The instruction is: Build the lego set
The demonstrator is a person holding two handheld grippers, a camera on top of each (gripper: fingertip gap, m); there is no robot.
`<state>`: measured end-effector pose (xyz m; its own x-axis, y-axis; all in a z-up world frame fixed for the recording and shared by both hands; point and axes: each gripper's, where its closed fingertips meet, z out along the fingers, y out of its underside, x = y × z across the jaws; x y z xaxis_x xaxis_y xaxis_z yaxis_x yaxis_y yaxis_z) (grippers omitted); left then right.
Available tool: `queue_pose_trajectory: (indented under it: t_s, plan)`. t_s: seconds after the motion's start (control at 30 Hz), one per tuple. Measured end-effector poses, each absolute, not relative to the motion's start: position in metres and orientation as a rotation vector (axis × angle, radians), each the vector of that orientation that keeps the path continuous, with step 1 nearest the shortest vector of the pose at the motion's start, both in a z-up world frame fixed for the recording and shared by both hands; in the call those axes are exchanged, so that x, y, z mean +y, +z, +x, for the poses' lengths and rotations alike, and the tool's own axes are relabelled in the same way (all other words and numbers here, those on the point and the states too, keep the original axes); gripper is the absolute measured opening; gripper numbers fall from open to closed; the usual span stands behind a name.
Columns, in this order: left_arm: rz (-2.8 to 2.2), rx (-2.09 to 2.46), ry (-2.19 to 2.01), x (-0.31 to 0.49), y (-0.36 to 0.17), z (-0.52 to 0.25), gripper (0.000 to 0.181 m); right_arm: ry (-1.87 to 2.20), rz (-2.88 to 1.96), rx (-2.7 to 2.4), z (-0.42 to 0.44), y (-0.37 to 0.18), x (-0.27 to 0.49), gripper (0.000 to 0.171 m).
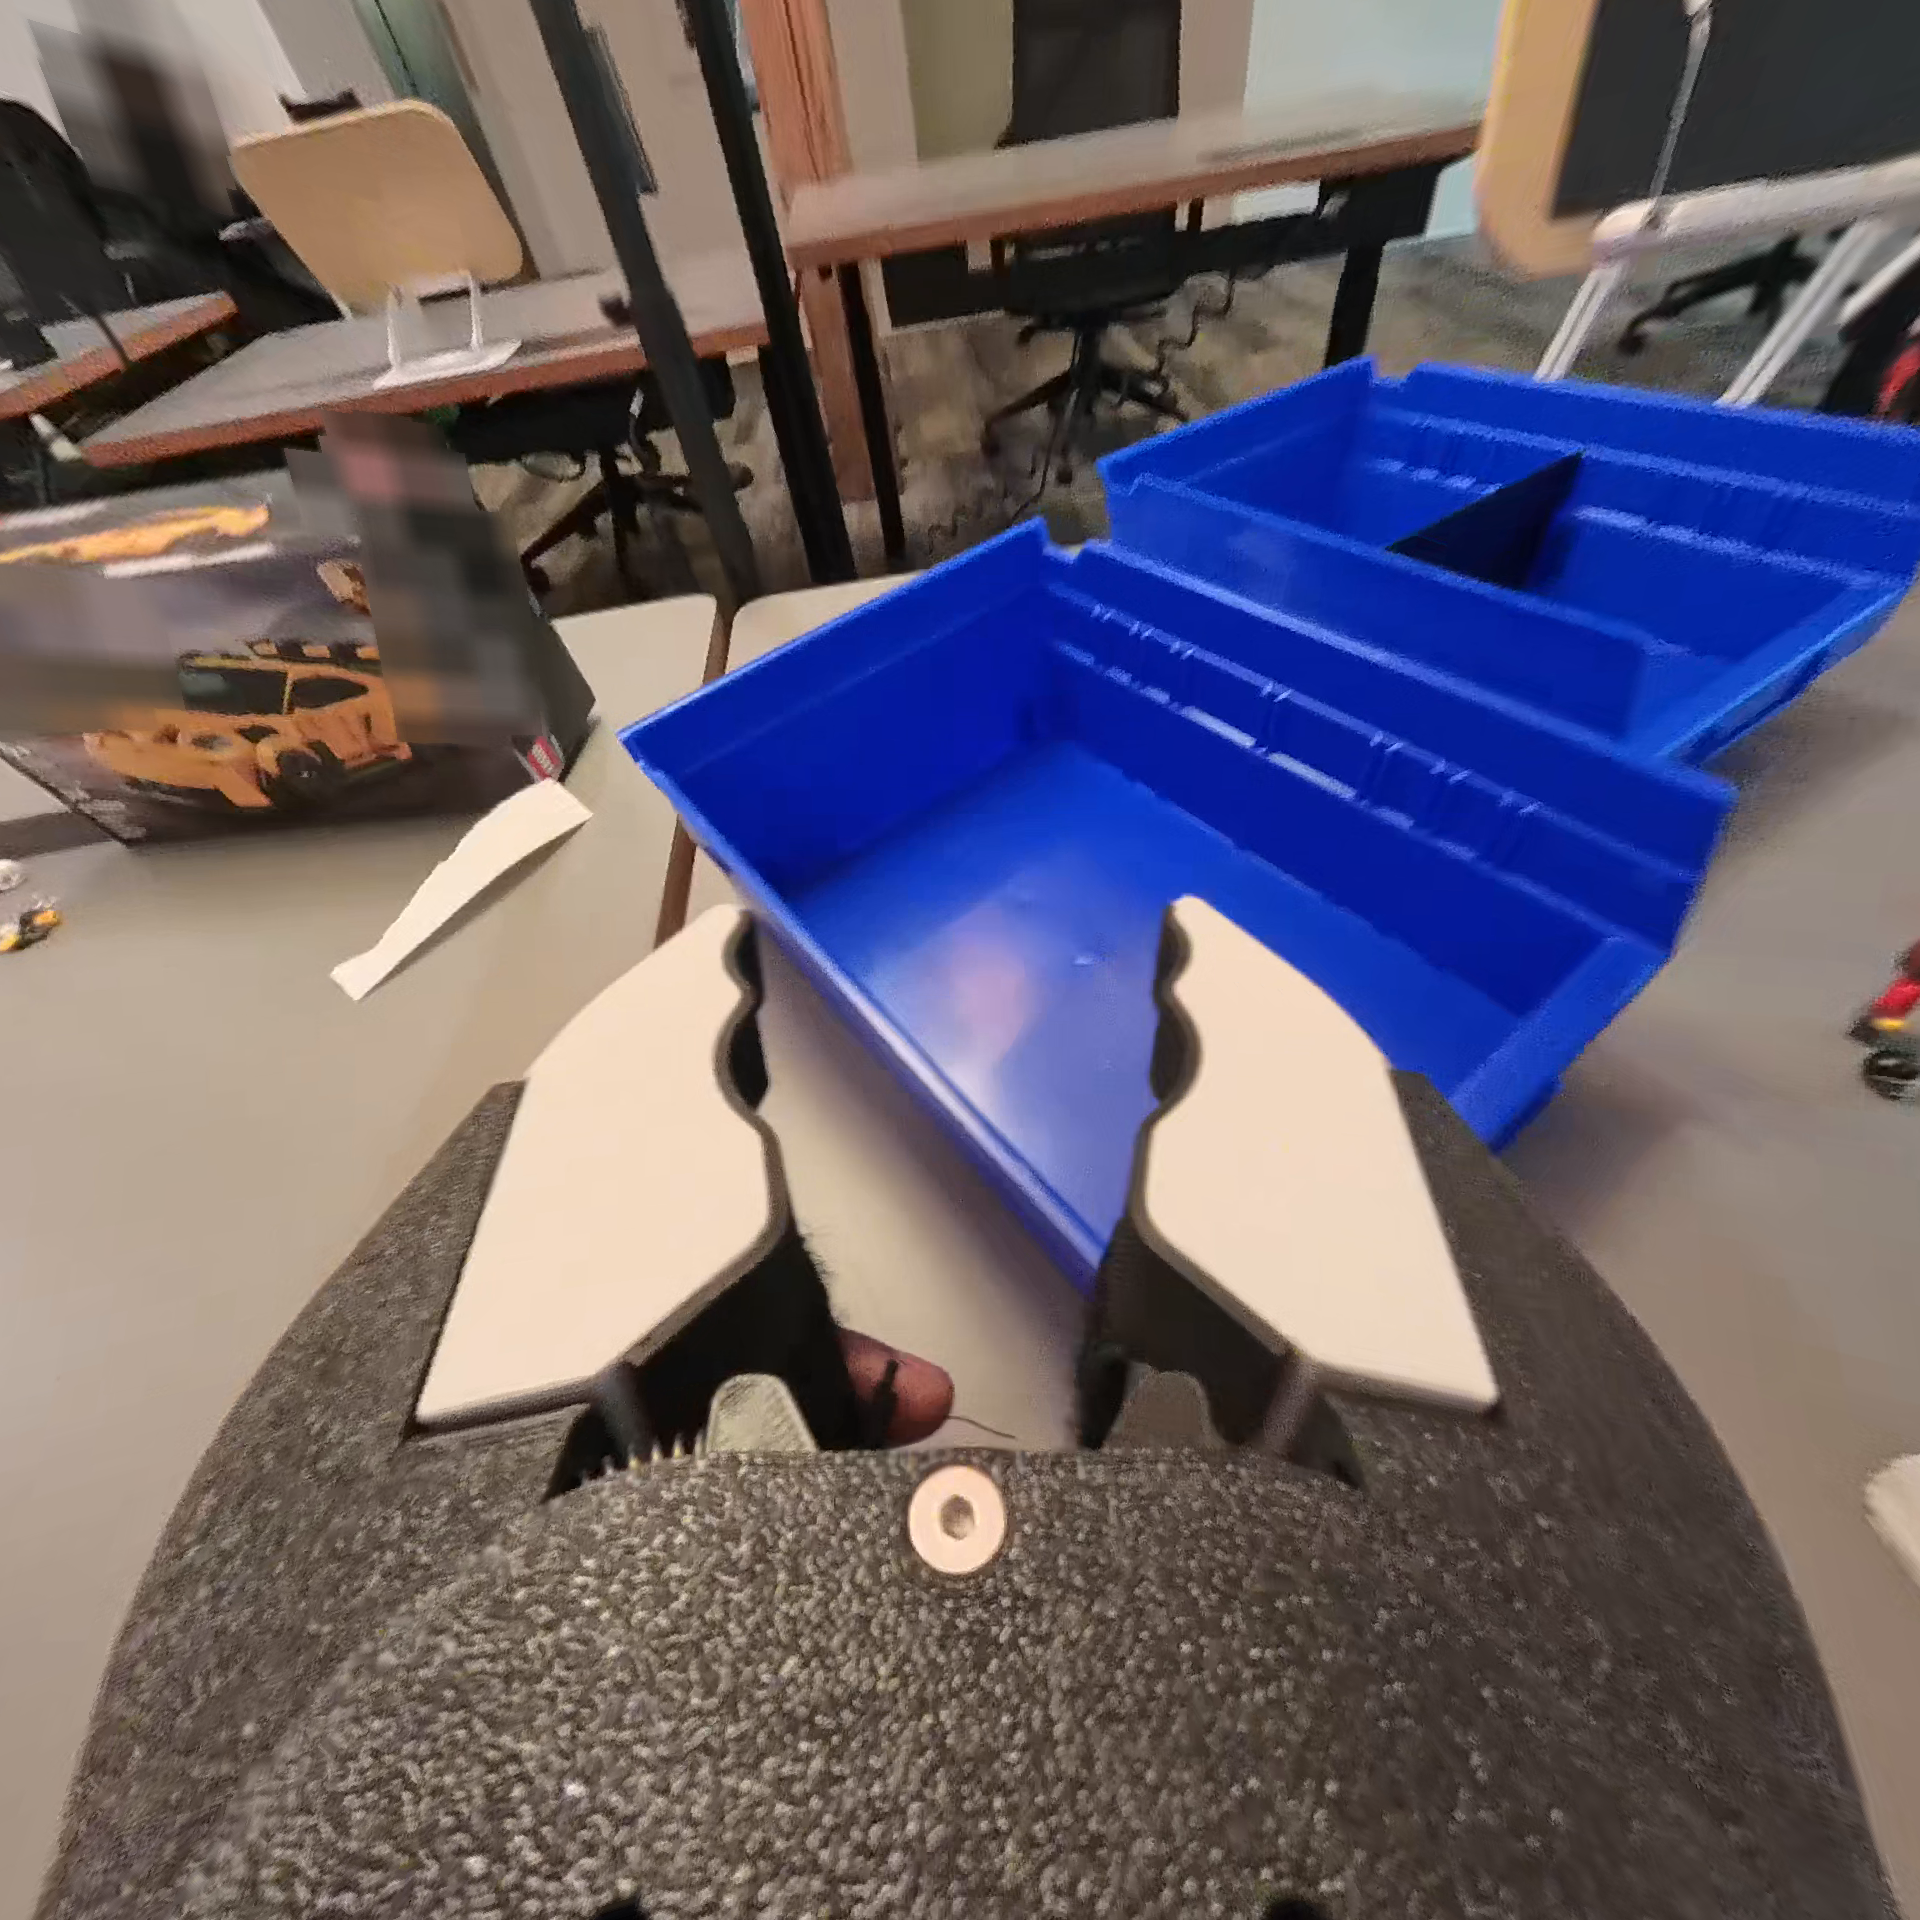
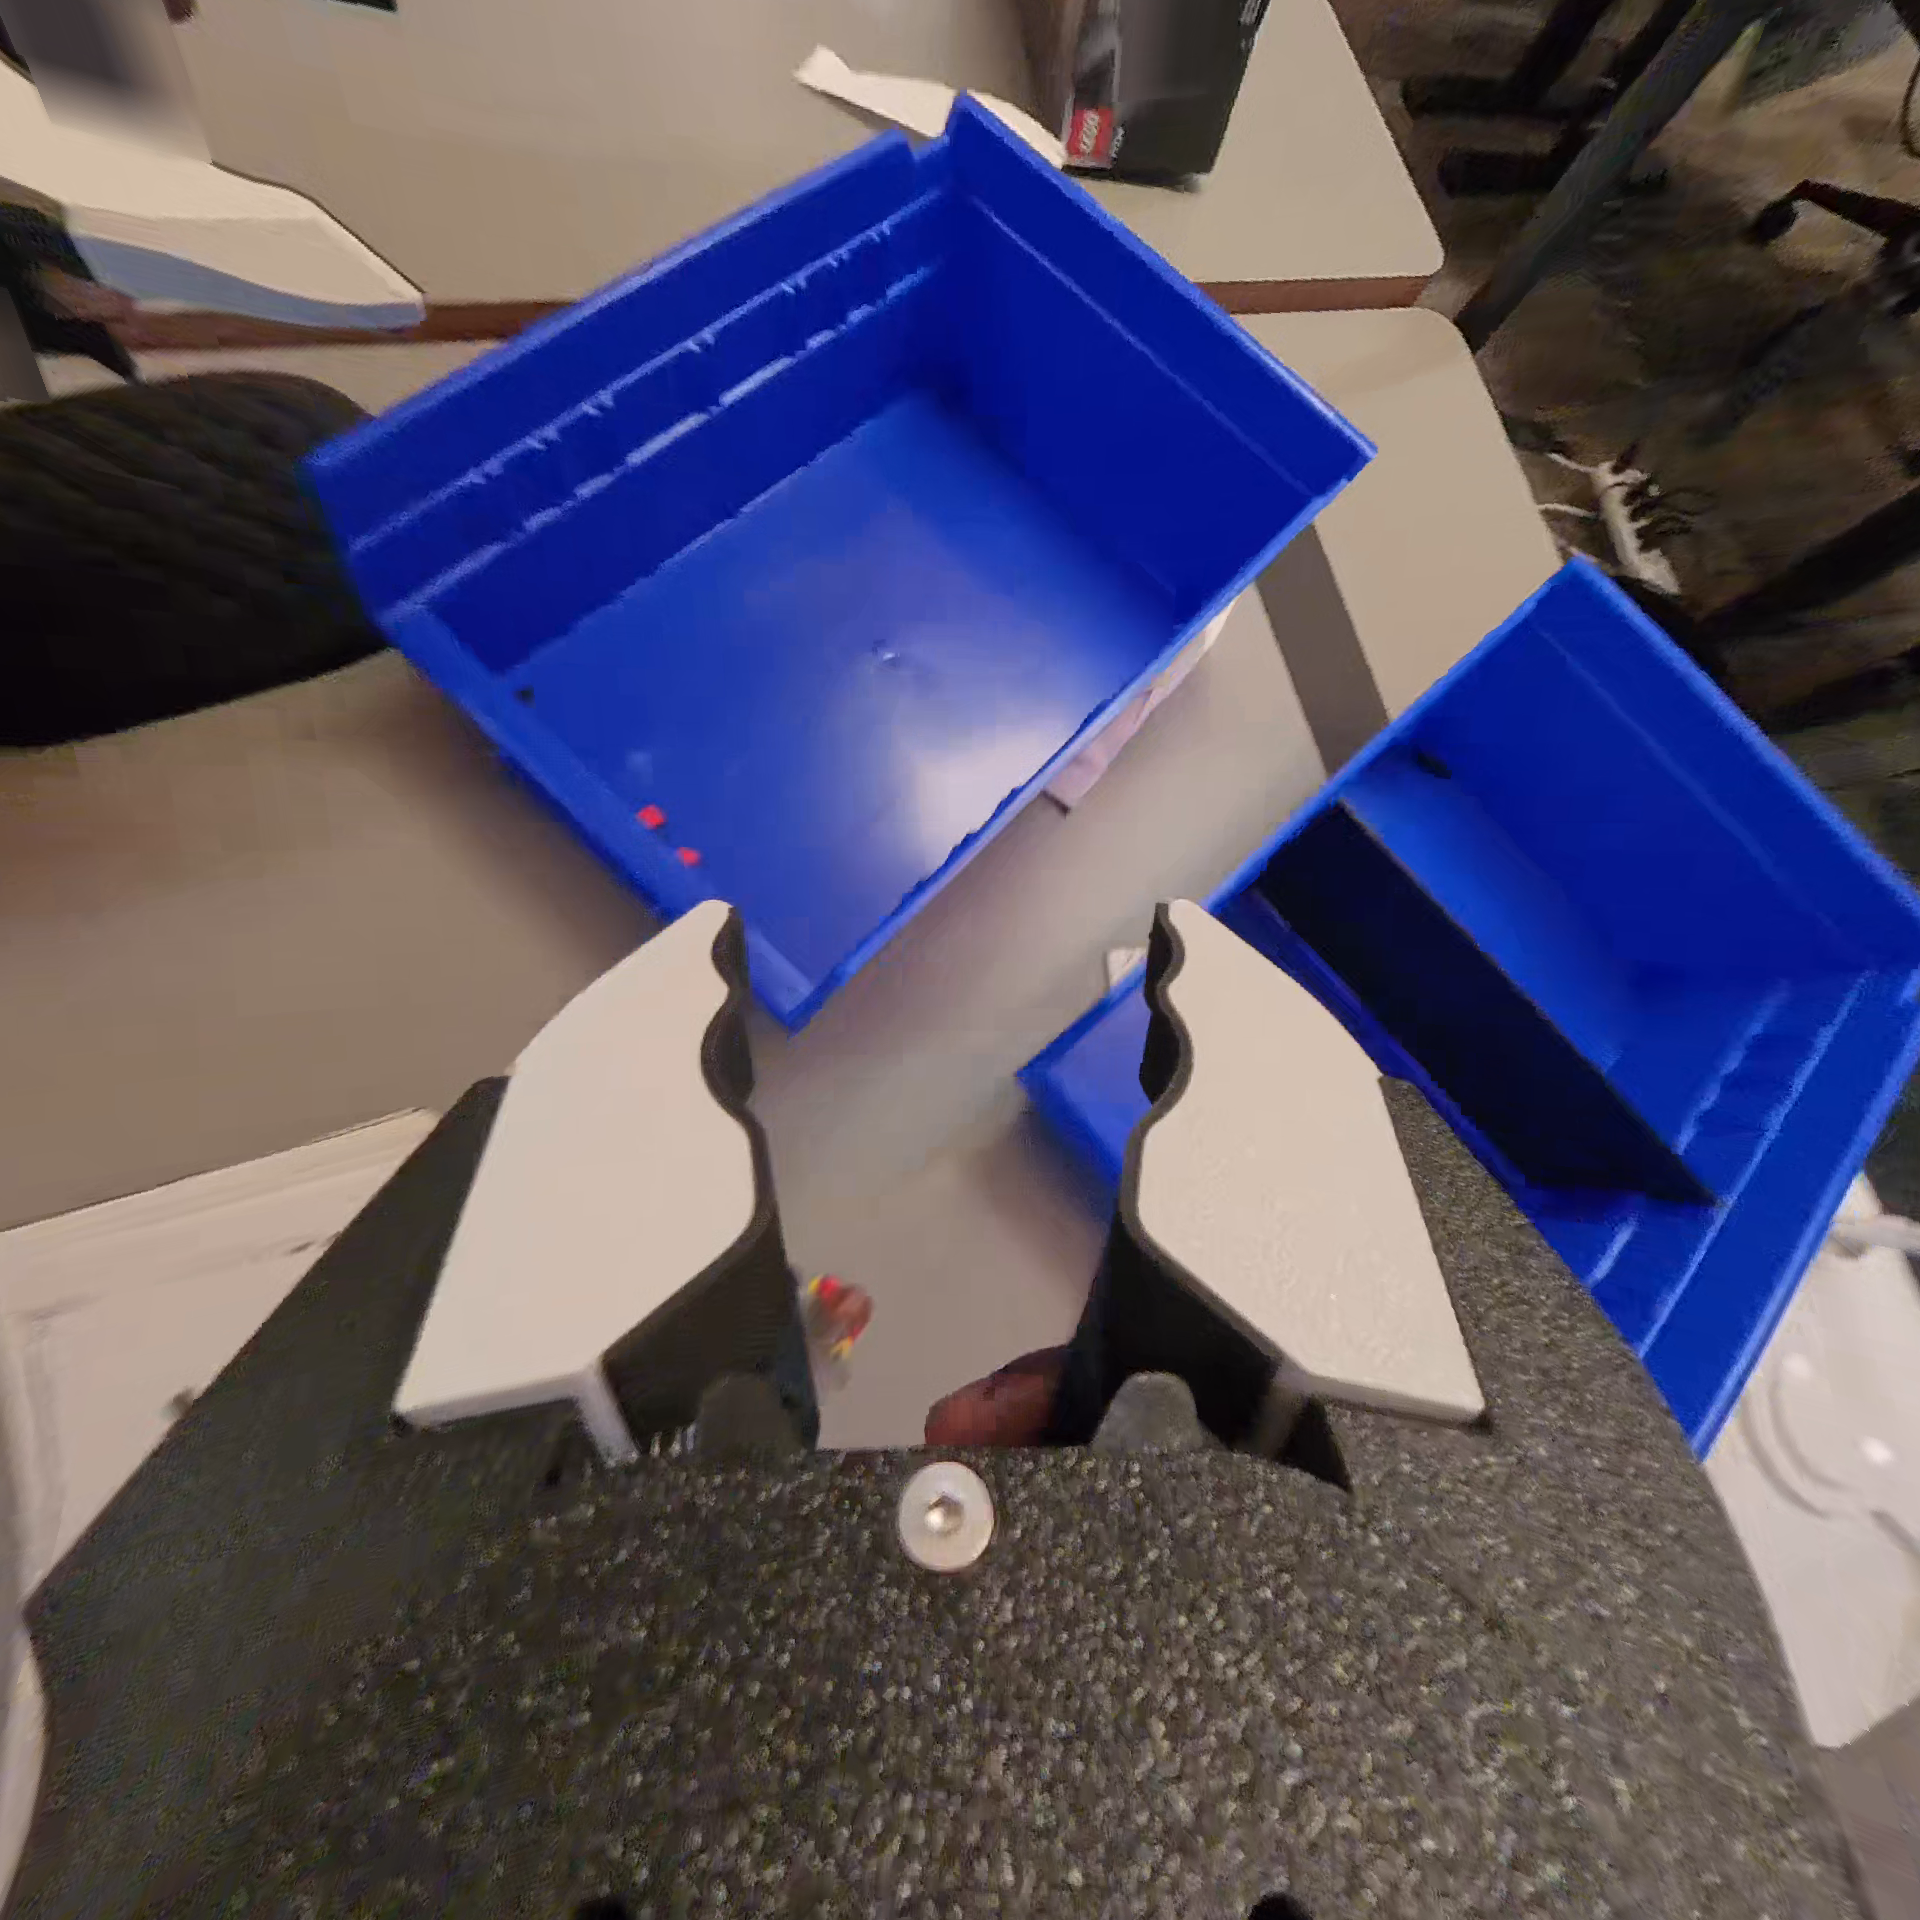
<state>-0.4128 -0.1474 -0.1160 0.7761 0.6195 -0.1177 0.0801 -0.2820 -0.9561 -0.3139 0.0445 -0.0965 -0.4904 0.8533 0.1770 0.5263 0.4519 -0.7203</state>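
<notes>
My left gripper [image 1: 956, 925] is open and empty, just above the near corner of an empty blue bin [image 1: 1039, 883]. My right gripper [image 2: 945, 914] is open and empty, over the table between that bin [image 2: 831, 623] and a second blue bin [image 2: 1621, 862]. Two tiny red pieces [image 2: 651, 818] lie by the first bin's near wall. A small red and yellow lego assembly [image 2: 836, 1314] sits on the table low between my right fingers; it also shows at the right edge of the left wrist view [image 1: 1896, 1018]. The lego set box [image 1: 260, 686] stands at the left.
The second bin [image 1: 1558, 520] holds a black divider [image 1: 1496, 530]. A white paper strip [image 1: 468, 894] and small loose pieces [image 1: 26, 925] lie near the box. White paper [image 2: 156, 1195] lies at the lower left. The other gripper's white finger [image 2: 208, 249] shows at the upper left.
</notes>
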Motion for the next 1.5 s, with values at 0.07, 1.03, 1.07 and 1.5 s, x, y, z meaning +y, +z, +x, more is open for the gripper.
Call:
queue_pose_trajectory:
  t_s: [0.07, 1.03, 1.07, 1.5]
  plan:
    - [-1.776, -0.504, 0.521, -0.142, -0.105, -0.392, 0.088, 0.902, -1.187, -2.155, -0.282, -0.090, 0.055, 0.076]
    - [-1.827, 0.043, -0.230, 0.004, -0.182, -0.103, 0.107, 1.310, -1.447, -1.467, 0.025, -0.205, 0.162, 0.073]
    - [-1.826, 0.065, -0.236, 0.004, -0.185, -0.097, 0.102, 1.315, -1.439, -1.483, 0.025, -0.206, 0.159, 0.070]
    - [-1.827, 0.263, -0.322, -0.006, -0.209, -0.054, 0.008, 1.343, -1.317, -1.634, 0.029, -0.210, 0.136, 0.041]
